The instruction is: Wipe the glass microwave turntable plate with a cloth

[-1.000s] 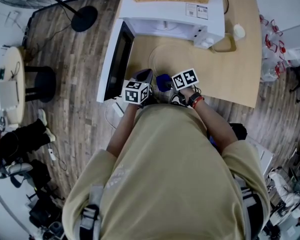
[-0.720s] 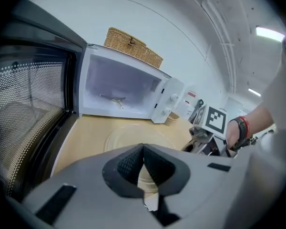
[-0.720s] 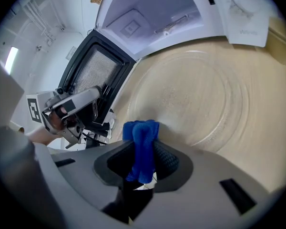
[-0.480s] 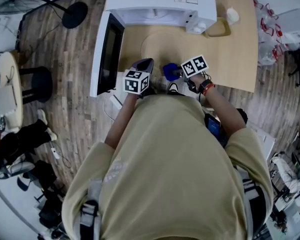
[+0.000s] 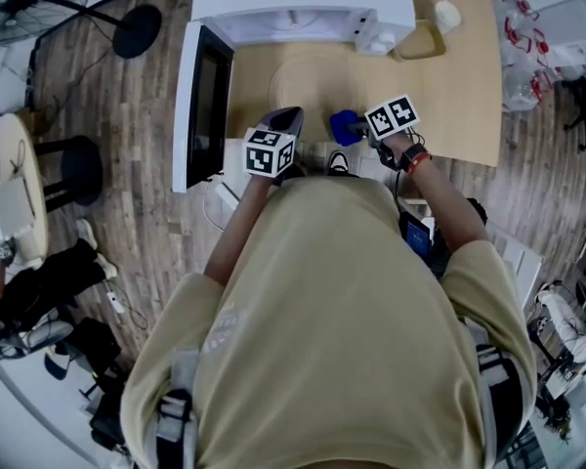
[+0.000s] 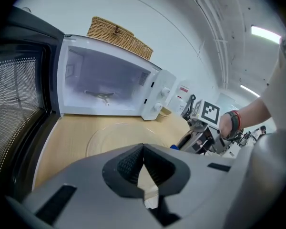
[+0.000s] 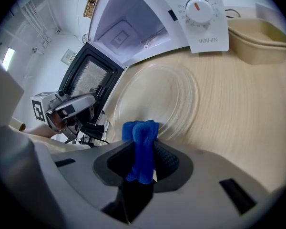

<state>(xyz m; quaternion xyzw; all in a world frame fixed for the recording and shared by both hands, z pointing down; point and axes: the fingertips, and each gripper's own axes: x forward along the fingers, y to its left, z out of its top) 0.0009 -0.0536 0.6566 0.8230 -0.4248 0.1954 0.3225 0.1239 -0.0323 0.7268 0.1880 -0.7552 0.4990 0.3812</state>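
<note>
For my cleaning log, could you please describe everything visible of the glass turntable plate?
The glass turntable plate is clear and round with concentric rings. It lies flat on the wooden table, outside the open microwave. The right gripper holds a blue cloth at its near rim; whether they touch is unclear.

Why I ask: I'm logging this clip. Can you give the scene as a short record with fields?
Plate: clear round glass turntable plate, flat on the light wooden table, in front of the microwave
Microwave: white microwave, door open, no plate inside
Left tool: shut, empty
Right tool: shut on bunched blue cloth, by the plate's near rim
Cloth-to-plate contact: cannot tell
</note>
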